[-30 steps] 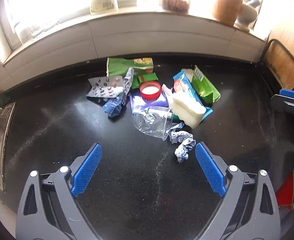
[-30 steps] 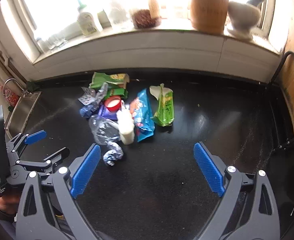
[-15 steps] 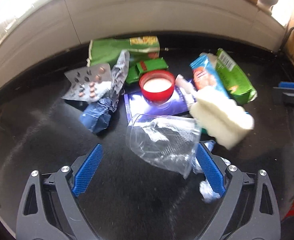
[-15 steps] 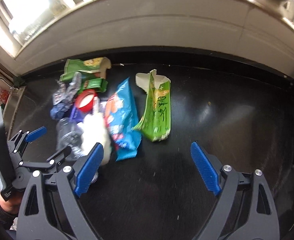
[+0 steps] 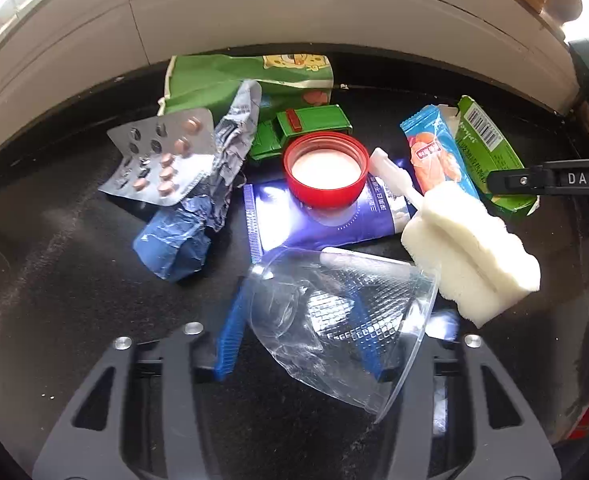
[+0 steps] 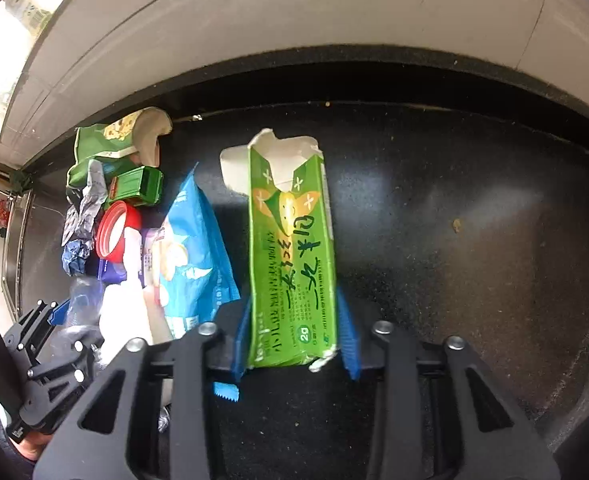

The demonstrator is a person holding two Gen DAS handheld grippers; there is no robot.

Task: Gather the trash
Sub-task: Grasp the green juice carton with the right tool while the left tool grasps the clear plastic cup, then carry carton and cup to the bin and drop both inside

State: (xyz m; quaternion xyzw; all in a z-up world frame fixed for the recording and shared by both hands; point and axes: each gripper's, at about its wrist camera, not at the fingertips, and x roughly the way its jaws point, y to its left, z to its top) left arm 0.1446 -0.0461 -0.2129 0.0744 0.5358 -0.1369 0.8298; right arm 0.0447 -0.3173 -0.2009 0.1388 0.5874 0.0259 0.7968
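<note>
A pile of trash lies on the black counter [image 5: 54, 280]. My left gripper [image 5: 300, 316] is down over a clear plastic cup [image 5: 334, 320] lying on its side. Its jaws are closing, with the blue pads [image 5: 230, 332] against the cup. My right gripper [image 6: 293, 312] is closing on the near end of a torn-open green carton [image 6: 290, 240], a pad touching each long side. That carton [image 5: 490, 152] also shows in the left wrist view, under the right gripper's black finger [image 5: 554, 179]. The left gripper [image 6: 54, 344] appears at the right wrist view's lower left.
Beyond the cup lie a white sponge [image 5: 470, 264], a purple tube [image 5: 326, 224], a red lid [image 5: 326, 168], a blister pack [image 5: 162, 160], a crumpled blue wrapper [image 5: 174, 244], a green toy truck [image 5: 306, 128] and a blue snack bag [image 6: 190, 252]. A white backsplash [image 6: 334, 12] bounds the counter; a sink [image 6: 14, 240] lies left.
Both grippers came down toward the pile and their jaws narrowed from wide open. The left one closed around the clear cup, the right one around the green carton.
</note>
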